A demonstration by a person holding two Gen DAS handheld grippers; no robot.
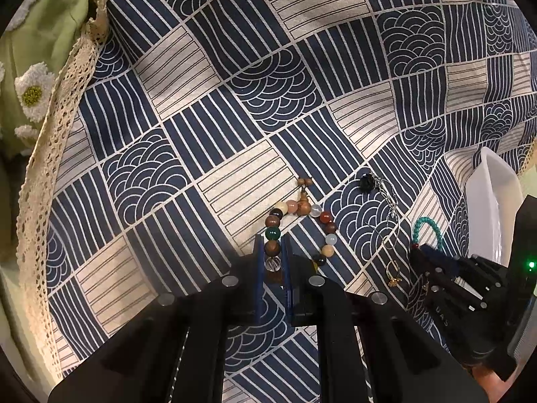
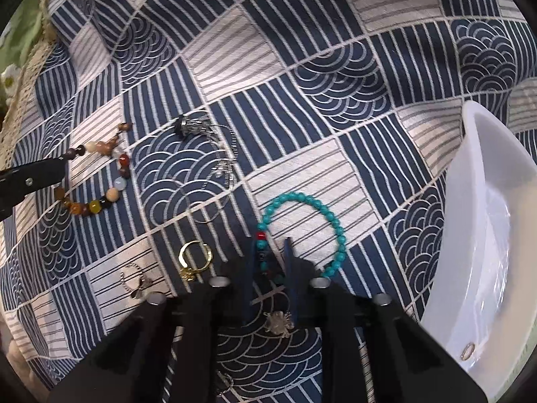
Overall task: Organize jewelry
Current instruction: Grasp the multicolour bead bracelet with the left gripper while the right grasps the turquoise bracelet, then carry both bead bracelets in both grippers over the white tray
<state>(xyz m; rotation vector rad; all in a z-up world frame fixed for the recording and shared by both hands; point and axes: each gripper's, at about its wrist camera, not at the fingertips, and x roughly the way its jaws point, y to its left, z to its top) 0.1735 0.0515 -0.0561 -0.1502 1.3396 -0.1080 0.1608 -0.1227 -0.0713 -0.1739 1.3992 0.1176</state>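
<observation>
Right, I have both tools down over the patterned cloth (image 1: pixel 208 107), a blue and cream patchwork of stripes and wave scallops. My left gripper (image 1: pixel 272 255) is clamped on the multicoloured bead bracelet (image 1: pixel 327 225), its blue fingers (image 1: pixel 257 262) pinching a brown bead and a clear bead on the near-left arc of the loop; the wooden tassel beads lie at the far side. My right gripper (image 2: pixel 272 258) points almost straight down and is closed on the turquoise bracelet (image 2: pixel 330 216), catching the strand just below its red bead, while the rest of the loop lies on the cloth to the right of the fingers. Between the two bracelets I see a thin silver chain with a dark pendant (image 2: pixel 188 124), and nearer to me a gold ring (image 2: pixel 194 257) and a small silver ring (image 2: pixel 134 280), each apart from the others. A small silver charm (image 2: pixel 278 324) sits on the cloth between the right fingers, close to the camera. The white tray (image 2: pixel 476 168) lies at the right edge, with one small ring (image 2: pixel 468 351) inside its near corner.
</observation>
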